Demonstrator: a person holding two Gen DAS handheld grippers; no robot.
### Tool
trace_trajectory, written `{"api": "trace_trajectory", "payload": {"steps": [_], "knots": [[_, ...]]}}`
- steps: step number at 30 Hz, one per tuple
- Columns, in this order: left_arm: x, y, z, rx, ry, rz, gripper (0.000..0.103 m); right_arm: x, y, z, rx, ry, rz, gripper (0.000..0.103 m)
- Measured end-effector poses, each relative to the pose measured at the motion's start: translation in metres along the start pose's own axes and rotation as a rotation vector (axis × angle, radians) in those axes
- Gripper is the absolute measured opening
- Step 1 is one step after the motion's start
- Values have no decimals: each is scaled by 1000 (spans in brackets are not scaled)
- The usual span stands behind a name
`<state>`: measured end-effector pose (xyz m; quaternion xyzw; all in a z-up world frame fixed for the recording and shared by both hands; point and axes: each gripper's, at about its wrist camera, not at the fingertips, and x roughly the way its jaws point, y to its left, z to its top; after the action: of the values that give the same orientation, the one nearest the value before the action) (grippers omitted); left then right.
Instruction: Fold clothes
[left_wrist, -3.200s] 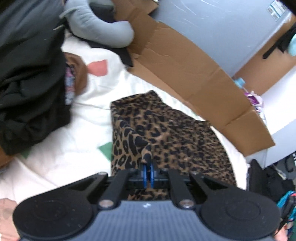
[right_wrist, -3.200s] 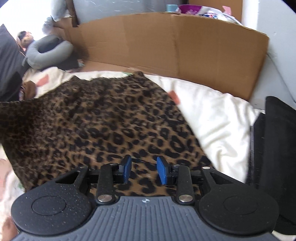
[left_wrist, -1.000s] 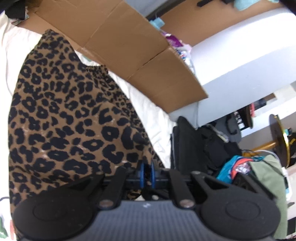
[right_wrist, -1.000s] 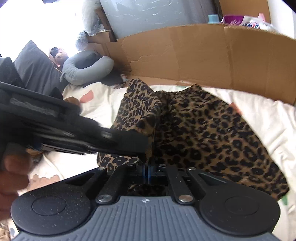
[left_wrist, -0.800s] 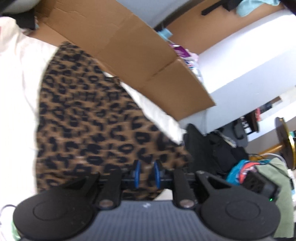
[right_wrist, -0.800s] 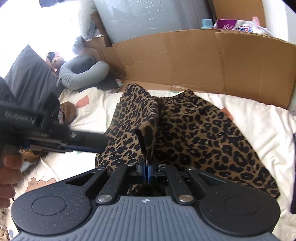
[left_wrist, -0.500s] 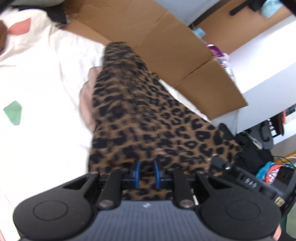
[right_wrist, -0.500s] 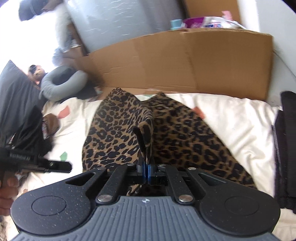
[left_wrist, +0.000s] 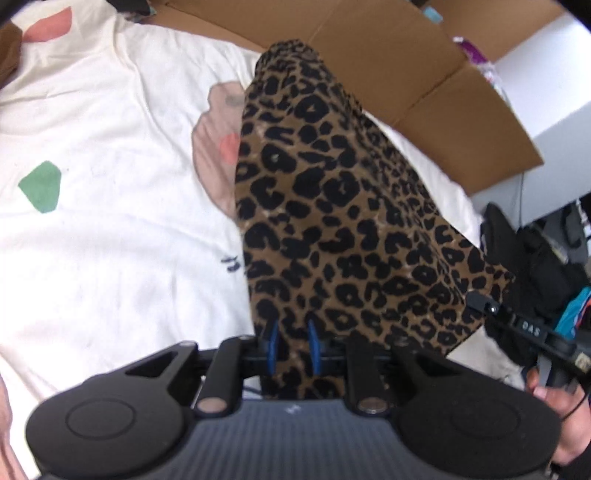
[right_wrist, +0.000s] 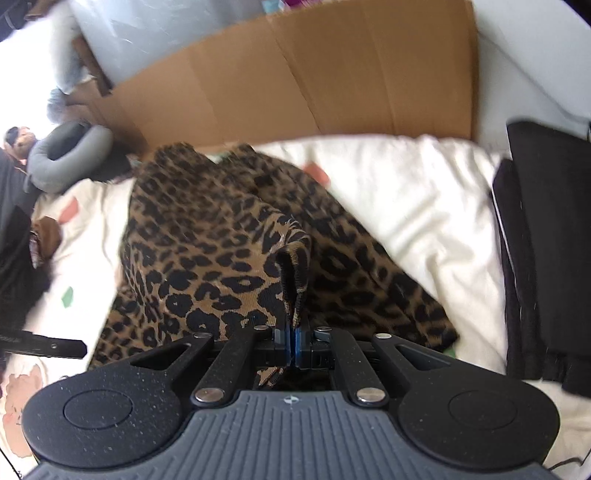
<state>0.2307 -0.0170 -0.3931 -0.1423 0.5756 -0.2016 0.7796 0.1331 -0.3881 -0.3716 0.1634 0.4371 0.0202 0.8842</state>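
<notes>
The leopard garment (left_wrist: 332, 221) is lying lengthwise down the middle of both views on the white bedding (left_wrist: 110, 240), already doubled over along its length, its far end near the cardboard (right_wrist: 295, 85) at the top. The right gripper (right_wrist: 294, 334) is pinching a raised edge of it, jaws closed on the cloth. The left gripper (left_wrist: 291, 345) is opening narrowly, fabric between its pads but apparently not squeezed. One fold looks laid; releasing, smoothing and further folds probably remain.
</notes>
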Motion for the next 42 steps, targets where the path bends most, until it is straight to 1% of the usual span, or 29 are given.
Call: {"api": "trace_trajectory", "payload": {"steps": [4, 5, 6, 8, 9, 11, 14, 16, 17, 18, 20, 24, 27, 30, 35, 39, 42], "knots": [[1, 7, -1, -2, 20, -2, 21, 13, -14, -6, 50, 31, -8, 5], [2, 8, -2, 1, 24, 0, 21, 14, -17, -7, 60, 32, -10, 9], [2, 9, -2, 5, 25, 1, 21, 15, -19, -7, 69, 31, -13, 16], [-2, 10, -3, 13, 26, 2, 21, 15, -22, -5, 82, 20, -31, 24], [-3, 8, -3, 15, 25, 4, 21, 14, -25, -4, 96, 12, -31, 27], [-4, 2, -2, 16, 21, 7, 21, 13, -31, -2, 120, -2, -27, 27], [-3, -4, 5, 35, 15, 15, 21, 14, -39, 1, 149, -7, -21, 27], [-2, -9, 15, 49, 4, 22, 21, 14, -44, 2, 171, -9, -15, 23], [-2, -12, 20, 55, -3, 26, 21, 14, -45, 2, 181, -10, -16, 12], [-3, -16, 26, 62, -11, 27, 21, 13, -47, 3, 191, -11, -17, 7], [-4, -25, 38, 79, -27, 28, 21, 8, -48, 4, 202, -32, -8, 5], [-8, -51, 65, 142, -54, 29, 21, -3, -45, 5, 181, -68, 5, 4], [-8, -75, 88, 191, -79, 31, 21, -5, -45, 5, 167, -73, 11, 3], [-4, -98, 114, 219, -92, 37, 21, -7, -44, 4, 159, -79, 19, 3], [15, -129, 152, 198, -97, 38, 22, -12, -45, 3, 155, -96, 41, 3], [40, -145, 172, 174, -90, 69, 28, -18, -45, 3, 148, -120, 58, 3], [63, -153, 184, 159, -67, 91, 28, -19, -46, 2, 151, -125, 57, 3]]}}
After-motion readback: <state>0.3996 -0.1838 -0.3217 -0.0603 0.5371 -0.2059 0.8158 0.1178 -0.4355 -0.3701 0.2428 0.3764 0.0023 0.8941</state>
